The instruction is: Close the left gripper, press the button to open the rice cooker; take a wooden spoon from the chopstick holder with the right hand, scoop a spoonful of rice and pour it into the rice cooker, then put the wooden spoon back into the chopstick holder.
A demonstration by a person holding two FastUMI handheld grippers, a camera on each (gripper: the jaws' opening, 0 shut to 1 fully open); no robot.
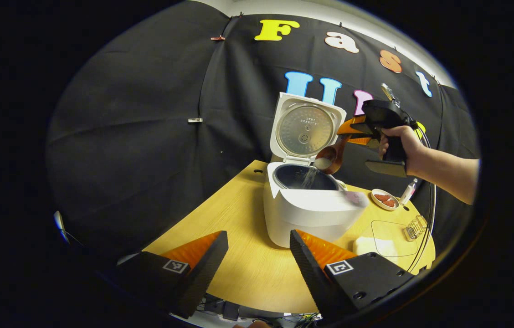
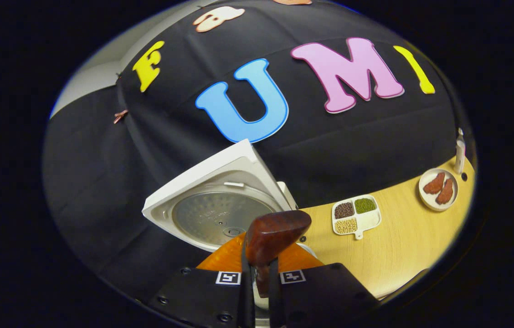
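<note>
Right gripper (image 2: pixel 259 278) jaws pinch brown spoon (image 1: pixel 330 157), tilted w/ rice (image 1: pixel 322 162) spilling into open white cooker (image 1: pixel 311 205) below. Left gripper (image 1: pixel 259 259) jaws spread.

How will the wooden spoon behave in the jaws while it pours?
The wooden spoon looks stiff, so it likely won't bend. Its glossy handle may slip or twist in the right gripper. The rice is loose and spills readily.

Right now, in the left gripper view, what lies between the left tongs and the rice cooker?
Only bare wooden table lies between the open left tongs and the white rice cooker, as the left gripper view shows.
</note>
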